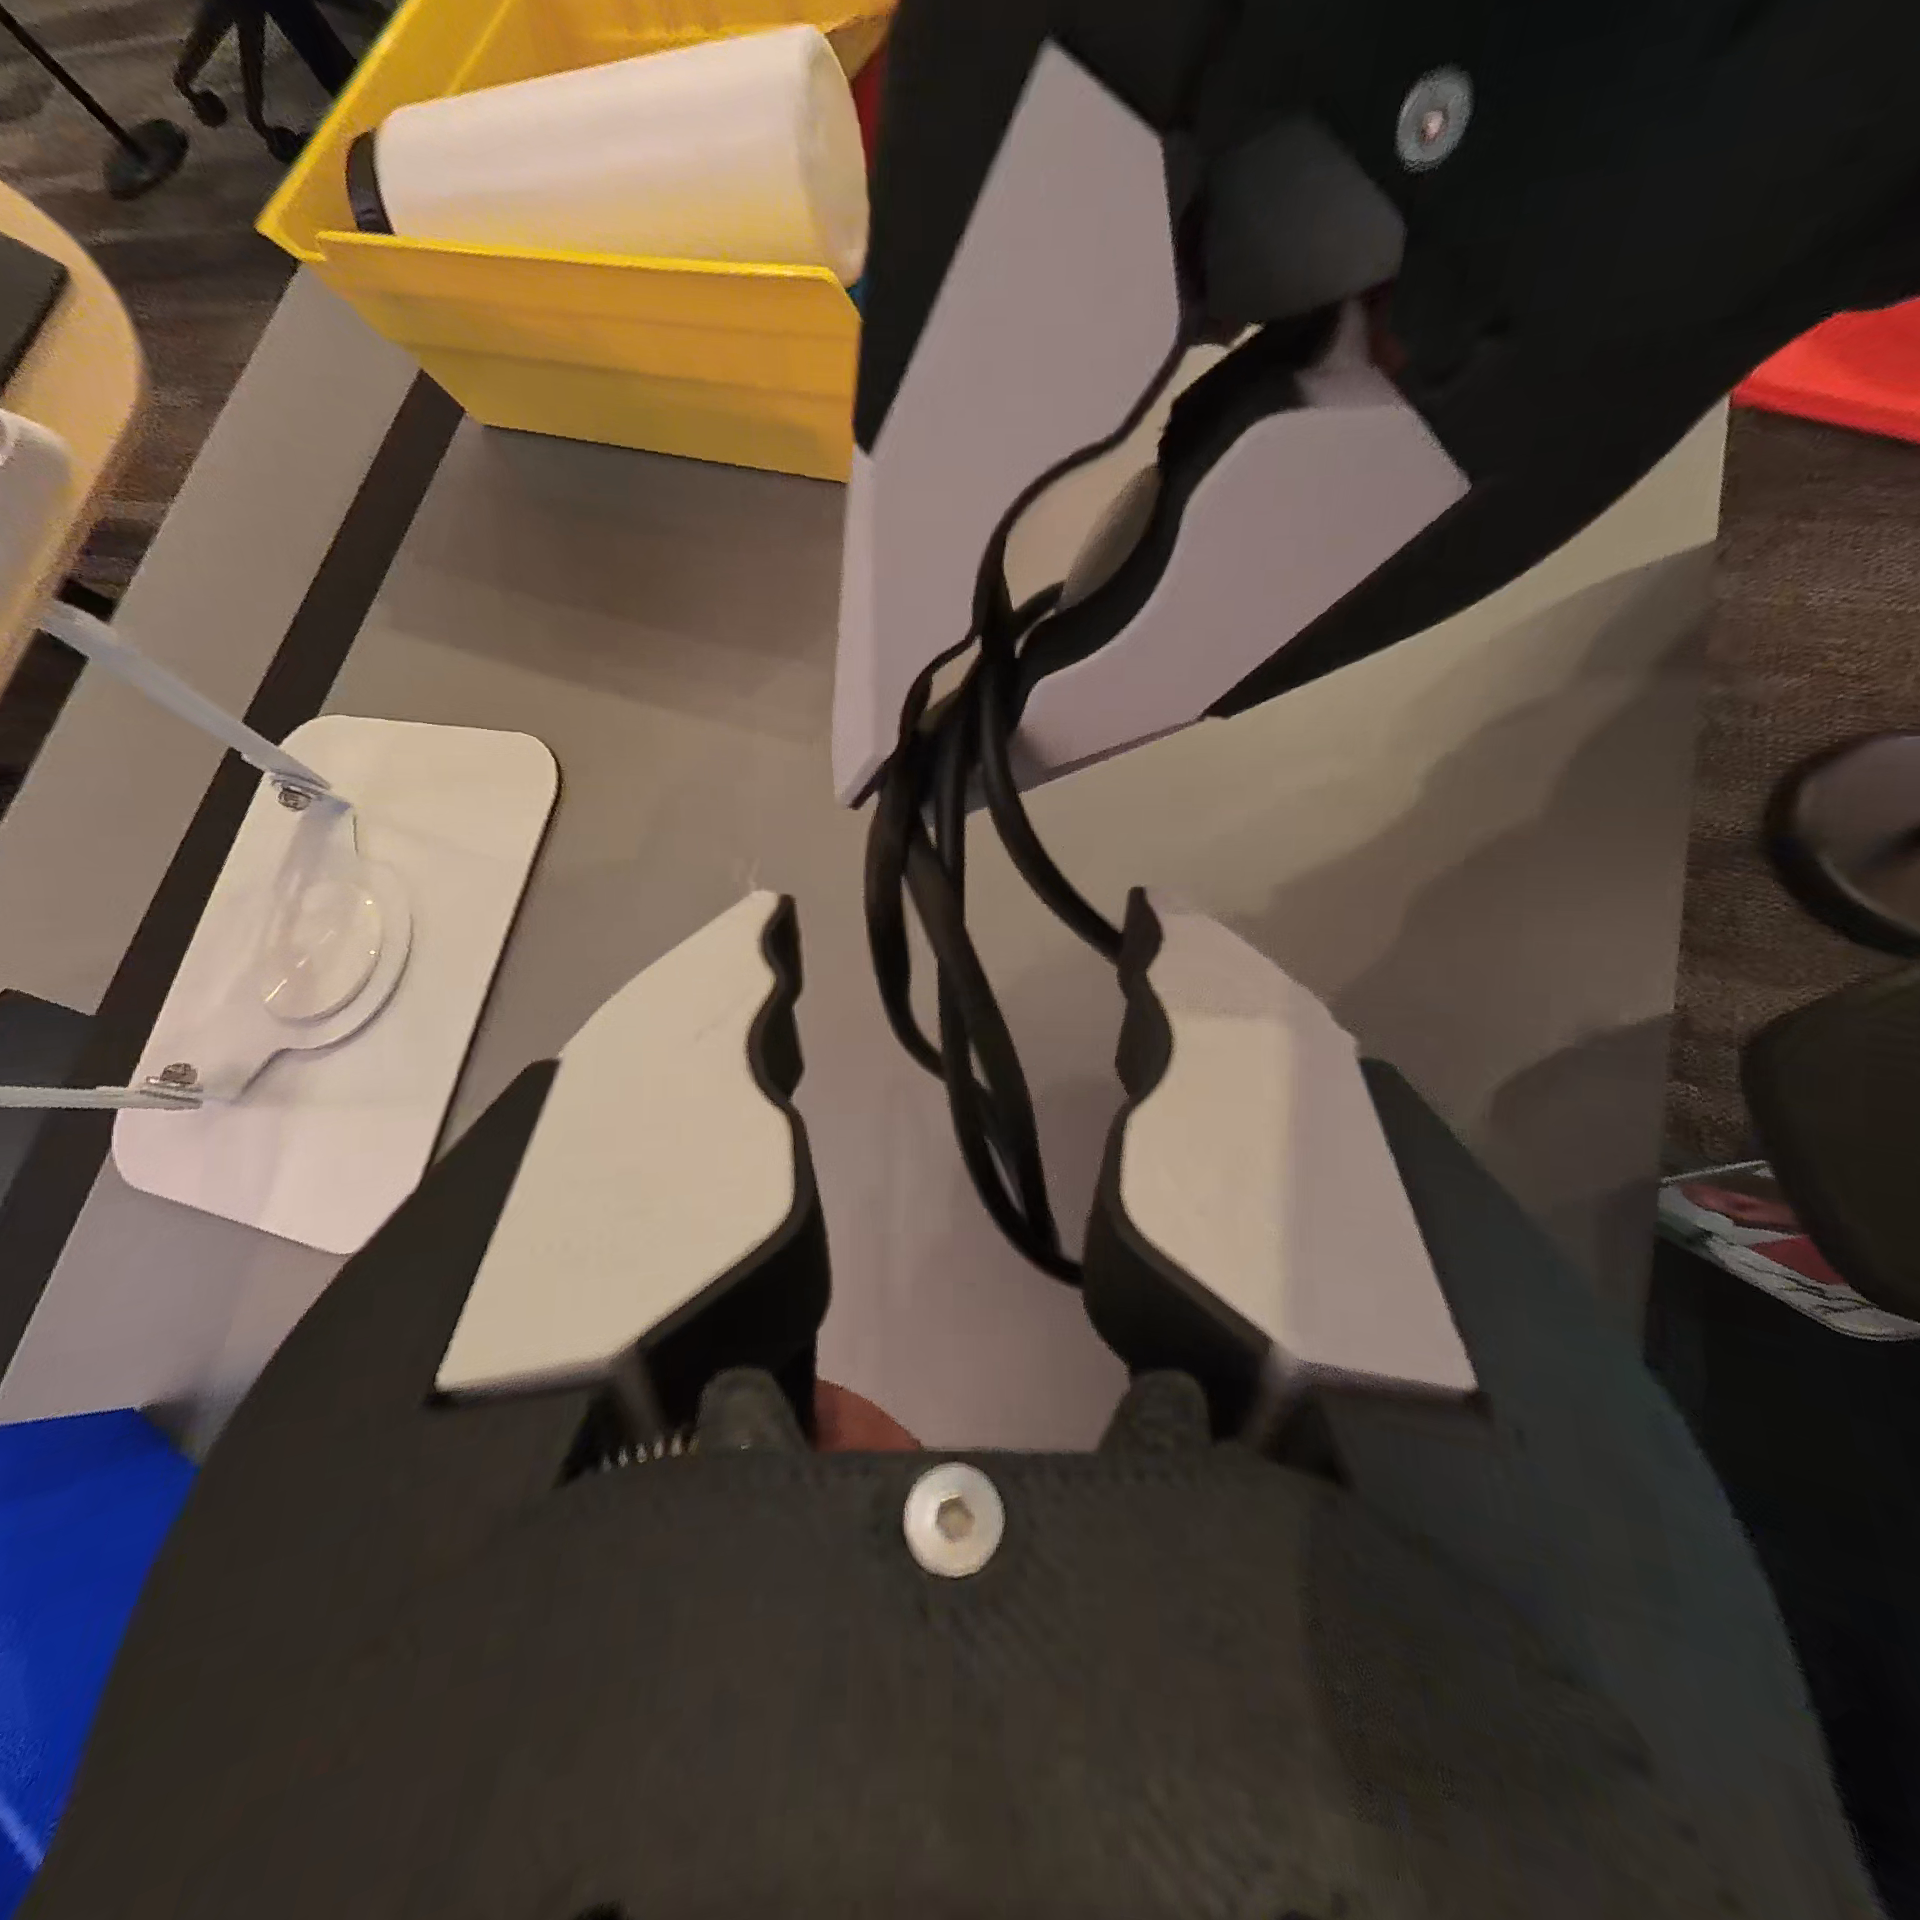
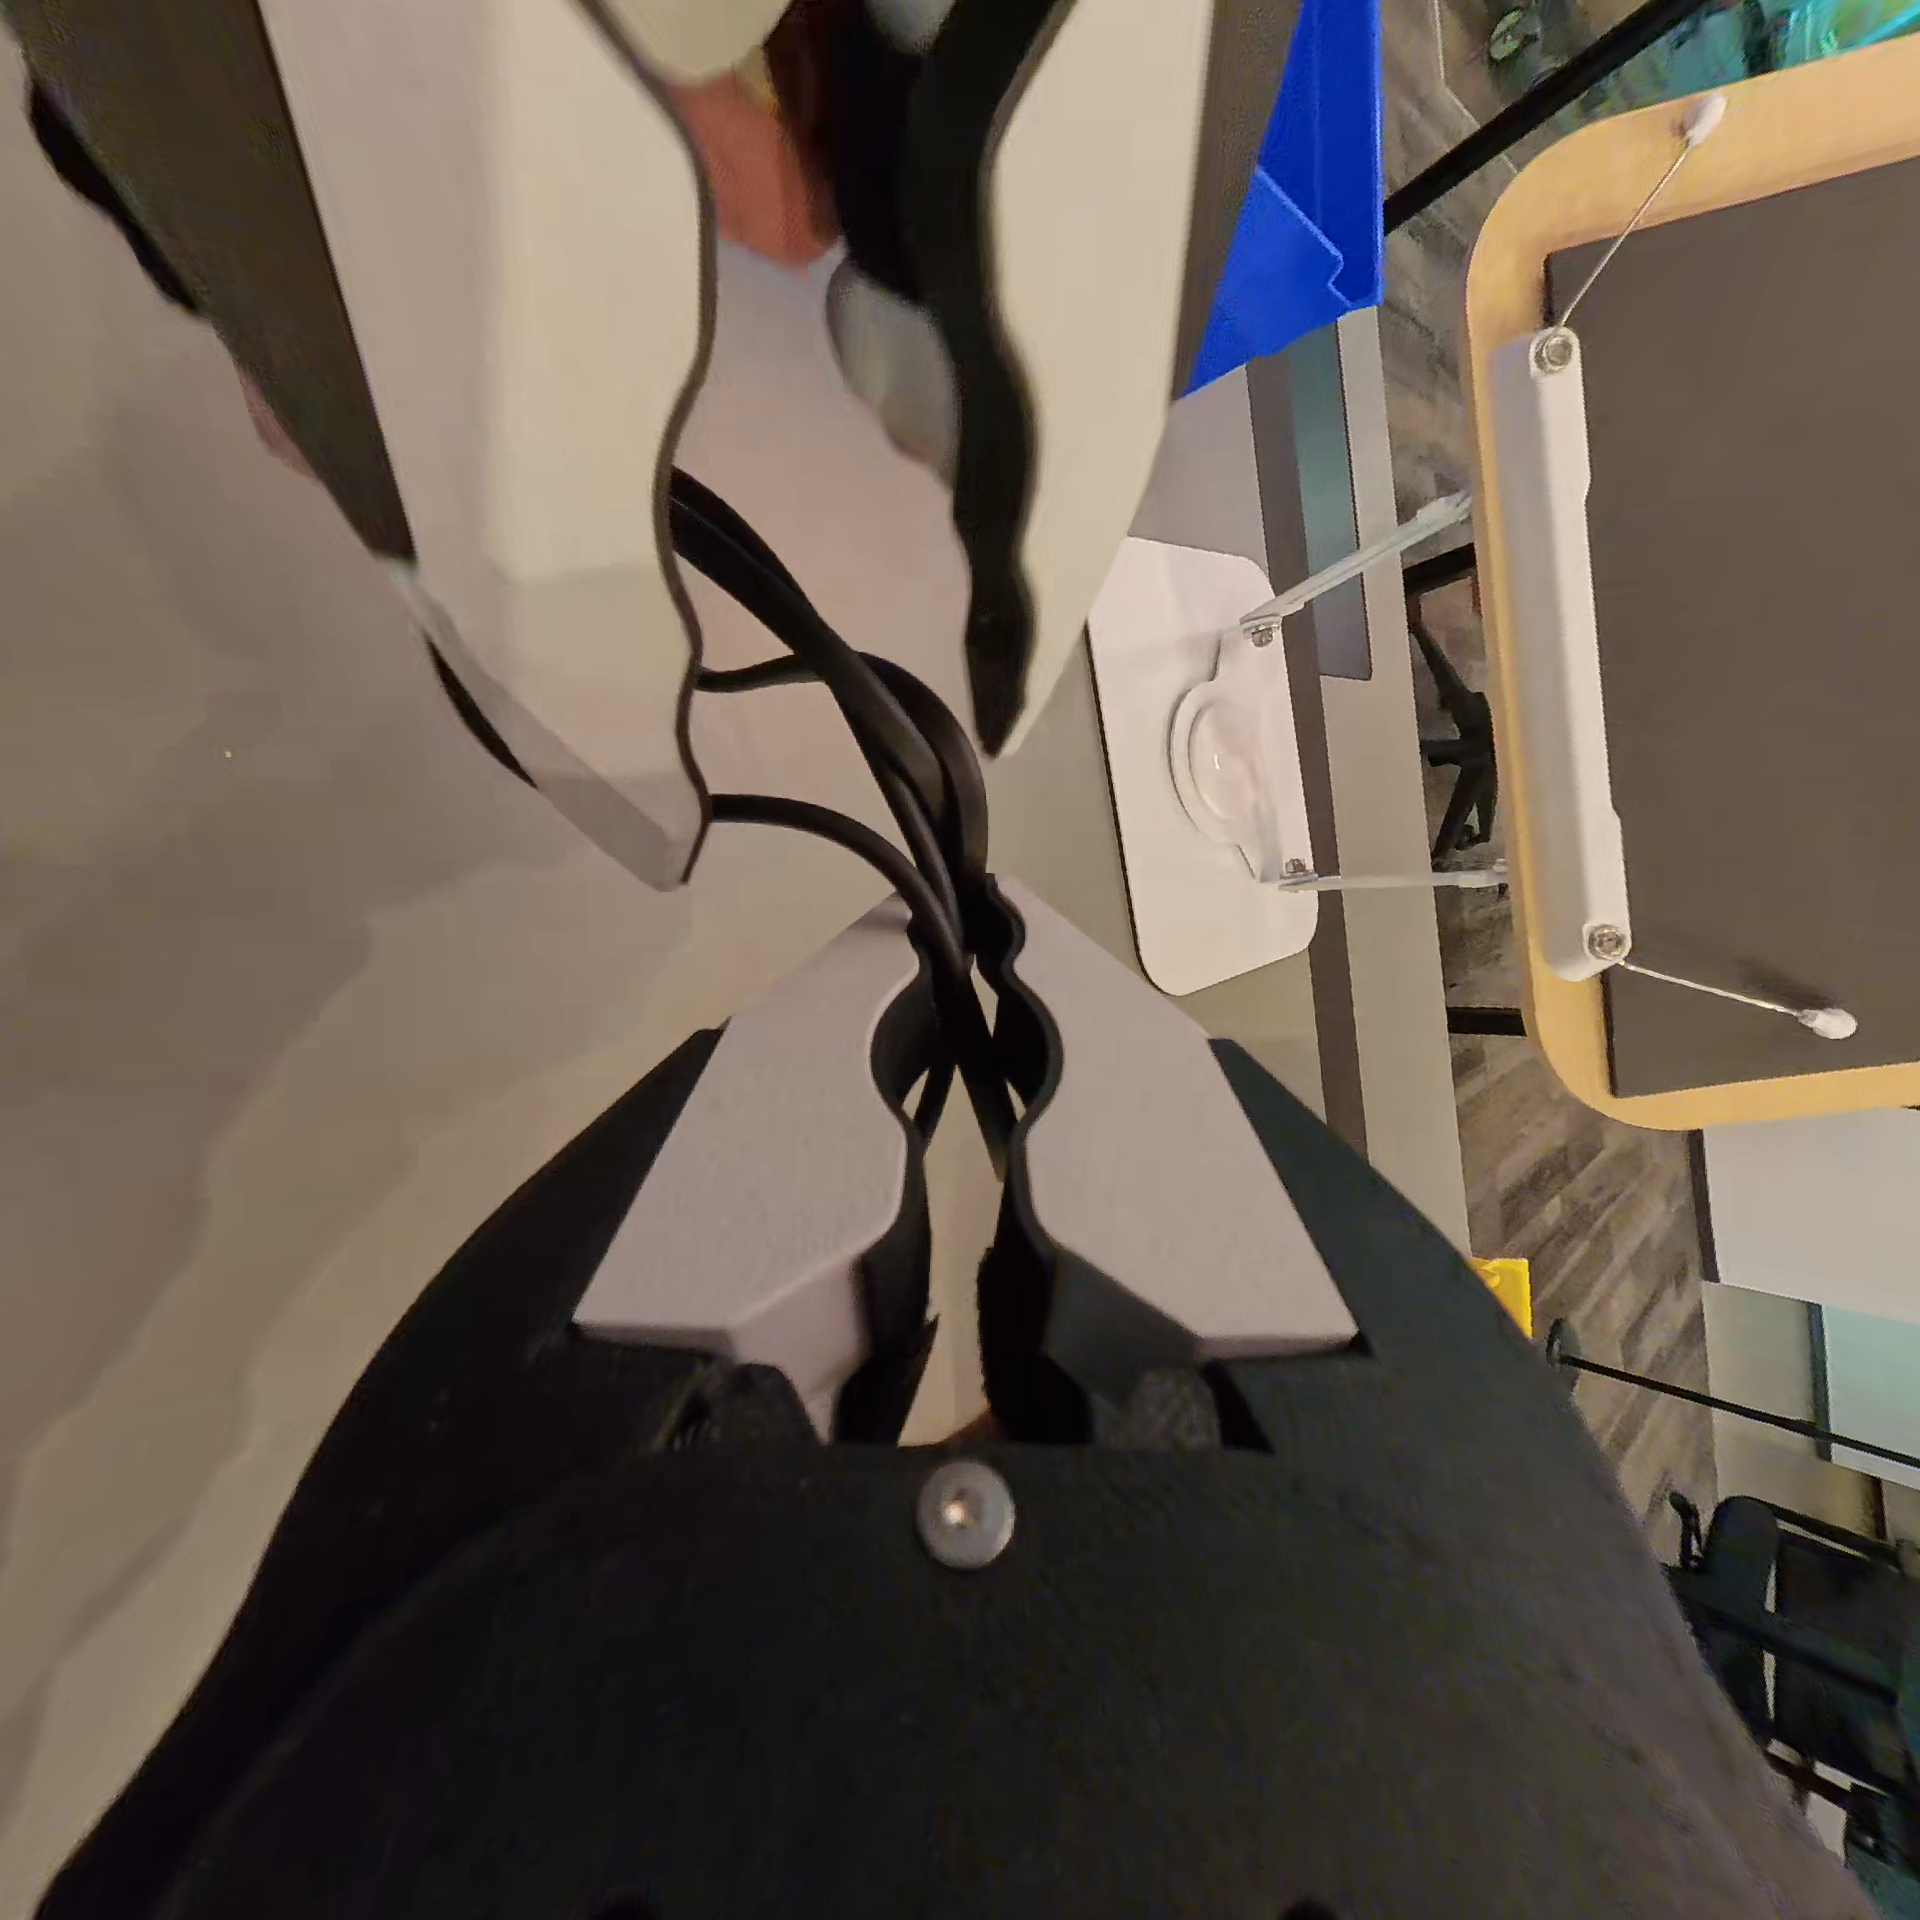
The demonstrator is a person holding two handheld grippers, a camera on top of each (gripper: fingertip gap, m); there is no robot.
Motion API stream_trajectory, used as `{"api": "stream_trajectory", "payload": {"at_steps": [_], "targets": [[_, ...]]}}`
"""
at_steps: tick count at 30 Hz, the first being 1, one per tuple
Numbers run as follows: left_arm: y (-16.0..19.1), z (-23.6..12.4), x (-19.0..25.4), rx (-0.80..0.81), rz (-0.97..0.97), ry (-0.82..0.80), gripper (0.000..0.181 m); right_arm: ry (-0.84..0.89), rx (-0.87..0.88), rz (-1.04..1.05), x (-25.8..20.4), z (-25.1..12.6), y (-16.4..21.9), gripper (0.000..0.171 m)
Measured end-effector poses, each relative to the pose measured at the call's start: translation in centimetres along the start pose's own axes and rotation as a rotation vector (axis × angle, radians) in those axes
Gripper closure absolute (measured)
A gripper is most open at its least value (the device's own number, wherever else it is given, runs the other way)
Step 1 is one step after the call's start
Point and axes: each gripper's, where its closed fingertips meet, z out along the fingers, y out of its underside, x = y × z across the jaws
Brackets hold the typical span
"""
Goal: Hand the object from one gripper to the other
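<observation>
Right gripper (image 2: 961,935): wavy-edged grey fingers closed tight on a bundle of thin black cable (image 2: 935,790), the strands pinched in the scalloped notches near the tips. Seen from the left wrist view, that same right gripper (image 1: 935,717) comes in from above and ahead, with the cable (image 1: 966,987) hanging out of it in loose loops. Left gripper (image 1: 961,914): fingers spread wide, gap clear between them, loops dangling down into that gap. One loop lies against the inner black edge of its right-hand finger (image 1: 1195,1101); whether it truly touches or only passes in front is hard to say from this angle. Nothing is clamped there. Finger faces are flat, matte grey plates with black rubbery rippled inner rims; bodies are black, rough-textured, each with a silver bolt at centre. Cable is smooth, glossy, round in section. Beyond the left gripper's left finger, a yellow plastic bin (image 1: 623,322) sits on the grey tabletop (image 1: 644,623), holding a white cup (image 1: 623,156) lying on its side. Nearer on that side, a white rounded plate (image 1: 457,831) with a clear dome.
</observation>
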Motion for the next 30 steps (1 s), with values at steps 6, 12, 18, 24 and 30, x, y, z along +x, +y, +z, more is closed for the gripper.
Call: {"api": "stream_trajectory", "payload": {"at_steps": [6, 12, 18, 24, 30], "targets": [[-0.2, 0.5, 0.0, 0.043, -0.013, -0.025, 0.162, -0.060, 0.014, 0.083, -0.6, -0.4, -0.1, 0.171], [-0.2, 0.5, -0.4, 0.050, 0.001, -0.043, 0.171, -0.155, 0.105, 0.258, -0.6, -0.4, -0.8, 0.167], [-0.3, -0.8, -2.9, 0.110, 0.009, -0.170, 0.174, -0.111, 0.248, 0.431, 1.4, -2.5, -1.4, 0.135], [-2.5, -3.1, -4.6, 0.460, -0.289, -0.081, 0.174, 0.000, 0.534, 0.676, 3.1, -6.0, -2.7, 0.112], [-4.5, -5.4, -5.6, 0.769, -0.535, 0.092, 0.175, -0.229, 0.706, 0.963, 0.7, -3.1, -4.6, 0.097]]}}
